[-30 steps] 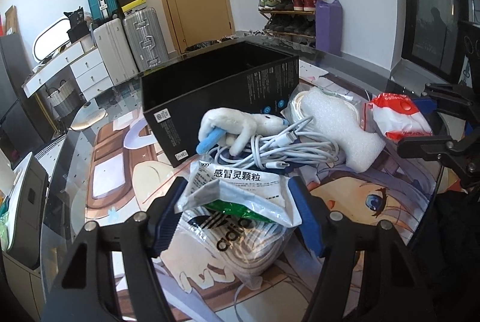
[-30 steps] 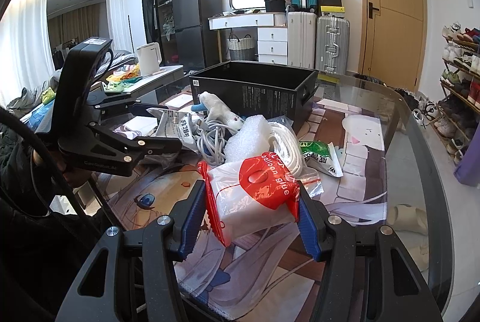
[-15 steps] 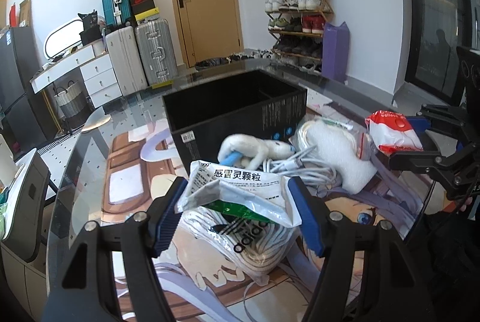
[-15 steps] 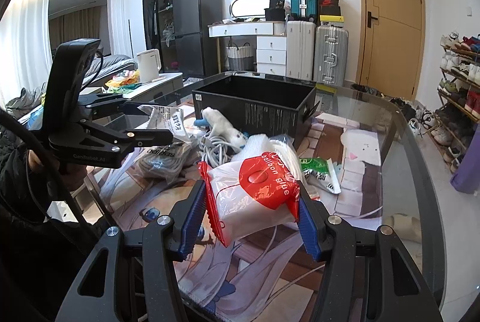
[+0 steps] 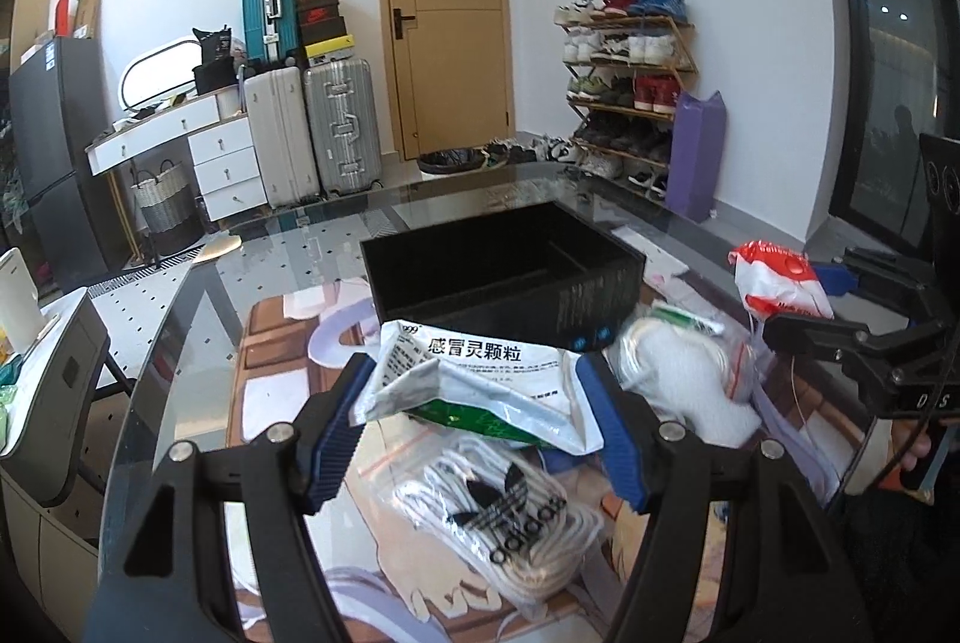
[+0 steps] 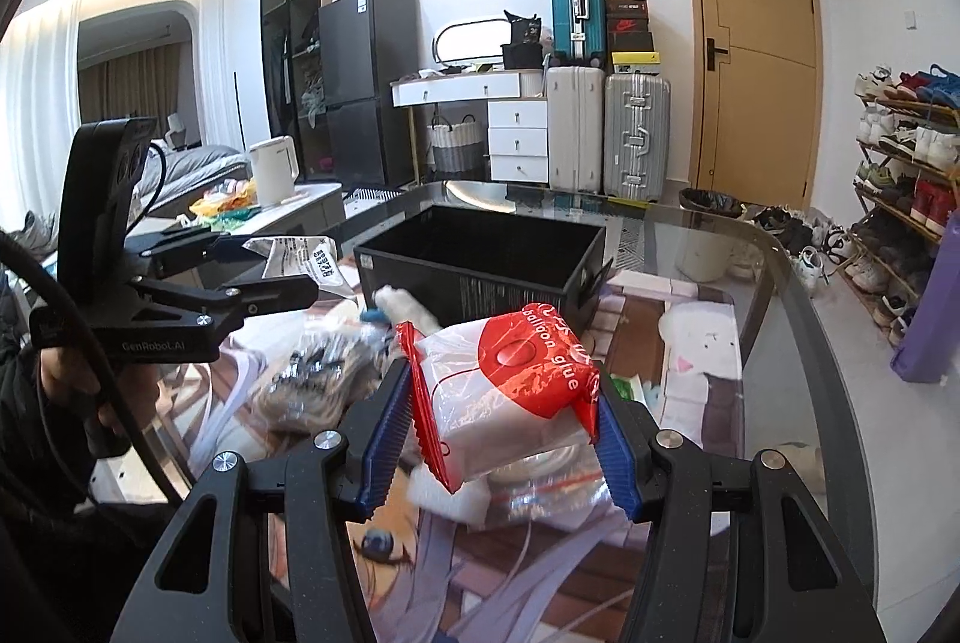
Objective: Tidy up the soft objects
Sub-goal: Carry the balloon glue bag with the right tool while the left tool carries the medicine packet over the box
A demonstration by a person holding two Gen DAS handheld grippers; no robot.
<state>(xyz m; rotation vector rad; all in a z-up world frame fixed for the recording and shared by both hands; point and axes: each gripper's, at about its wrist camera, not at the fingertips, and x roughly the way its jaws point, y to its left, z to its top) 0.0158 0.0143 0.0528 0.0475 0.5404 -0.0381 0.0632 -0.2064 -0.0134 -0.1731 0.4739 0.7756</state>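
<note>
Both grippers are up off the glass table point(image 5: 198, 319) w/ a packet each. The left gripper point(image 5: 474, 421) has its blue pads clamped on a silver-white medicine sachet point(image 5: 474, 379) w/ Chinese print and a green patch, held crumpled across the jaws at a middling width, lifted clear of what lies below. Under it on the printed mat point(image 5: 270, 391) sits a clear bag of white cord w/ an adidas logo point(image 5: 510, 523). The right gripper point(image 6: 504, 433) is squeezed narrower on a clear packet w/ a red label reading "balloon glue" point(image 6: 510, 391), pads pressing both sides, packet tilted a bit. Same packet shows at the right of the left cam. The black open-top box point(image 5: 504, 277) stands just behind the pile, mid-table, w/ a divider inside; can't tell if anything's in it. Btwn the two grippers, on the mat: a white foam piece in a clear bag point(image 5: 684, 379), and near the box front a small white plush point(image 6: 402, 307). A gloved or dark-sleeved hand point(image 6: 72, 379) grips the left tool's handle, seen from the right cam.
</note>
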